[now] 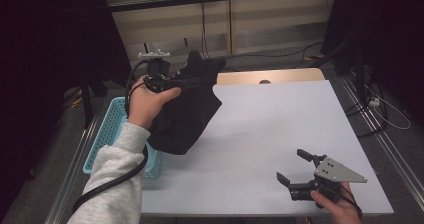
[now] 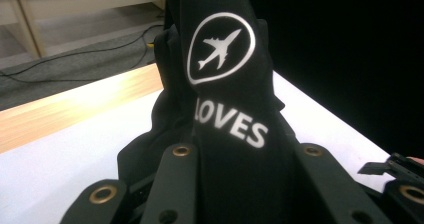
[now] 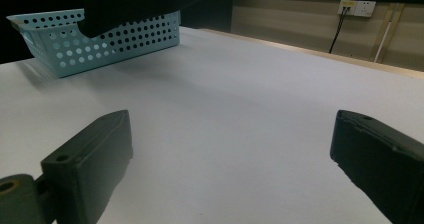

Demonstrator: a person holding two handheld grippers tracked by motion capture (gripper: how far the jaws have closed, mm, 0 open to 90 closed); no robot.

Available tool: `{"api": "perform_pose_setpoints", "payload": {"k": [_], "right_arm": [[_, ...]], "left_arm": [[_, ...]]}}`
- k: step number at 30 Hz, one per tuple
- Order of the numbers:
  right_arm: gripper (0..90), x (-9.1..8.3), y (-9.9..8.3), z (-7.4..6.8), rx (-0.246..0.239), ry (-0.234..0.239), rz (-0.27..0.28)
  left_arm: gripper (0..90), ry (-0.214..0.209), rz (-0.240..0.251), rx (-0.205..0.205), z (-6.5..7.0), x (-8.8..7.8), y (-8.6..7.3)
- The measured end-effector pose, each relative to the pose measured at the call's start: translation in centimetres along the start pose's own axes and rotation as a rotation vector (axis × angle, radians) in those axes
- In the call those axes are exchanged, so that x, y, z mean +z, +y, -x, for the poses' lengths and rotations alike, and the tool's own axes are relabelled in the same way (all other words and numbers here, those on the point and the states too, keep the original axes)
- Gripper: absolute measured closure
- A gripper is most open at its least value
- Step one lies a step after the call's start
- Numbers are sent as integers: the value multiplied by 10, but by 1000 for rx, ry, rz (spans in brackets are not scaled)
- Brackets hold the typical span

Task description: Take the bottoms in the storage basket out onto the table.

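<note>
Nearest, the right gripper (image 1: 291,168) rests on the white table (image 1: 280,119) with its jaws spread wide and bare tabletop between them. Farther off, past the table's left edge, the left gripper (image 1: 176,79) pinches a black cloth garment (image 1: 182,114) (printed with a white aeroplane badge and the word LOVES) between its fingers (image 2: 175,184); the cloth hangs from them above the perforated light-blue plastic basket (image 1: 107,129).
</note>
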State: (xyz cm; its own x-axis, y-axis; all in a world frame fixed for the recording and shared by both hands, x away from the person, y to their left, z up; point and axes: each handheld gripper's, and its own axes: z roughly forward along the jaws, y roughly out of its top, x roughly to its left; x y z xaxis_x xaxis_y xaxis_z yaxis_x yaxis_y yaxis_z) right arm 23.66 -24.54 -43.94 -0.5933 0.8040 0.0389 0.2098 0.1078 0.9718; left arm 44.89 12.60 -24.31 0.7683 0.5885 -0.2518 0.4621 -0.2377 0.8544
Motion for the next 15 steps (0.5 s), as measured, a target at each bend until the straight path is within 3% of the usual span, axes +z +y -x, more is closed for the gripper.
{"api": "perform_pose_setpoints", "payload": {"k": [15], "right_arm": [[28, 2, 0, 0, -2, 9, 0]], "left_arm": [[738, -122, -9, 39, 50, 56, 3]]}}
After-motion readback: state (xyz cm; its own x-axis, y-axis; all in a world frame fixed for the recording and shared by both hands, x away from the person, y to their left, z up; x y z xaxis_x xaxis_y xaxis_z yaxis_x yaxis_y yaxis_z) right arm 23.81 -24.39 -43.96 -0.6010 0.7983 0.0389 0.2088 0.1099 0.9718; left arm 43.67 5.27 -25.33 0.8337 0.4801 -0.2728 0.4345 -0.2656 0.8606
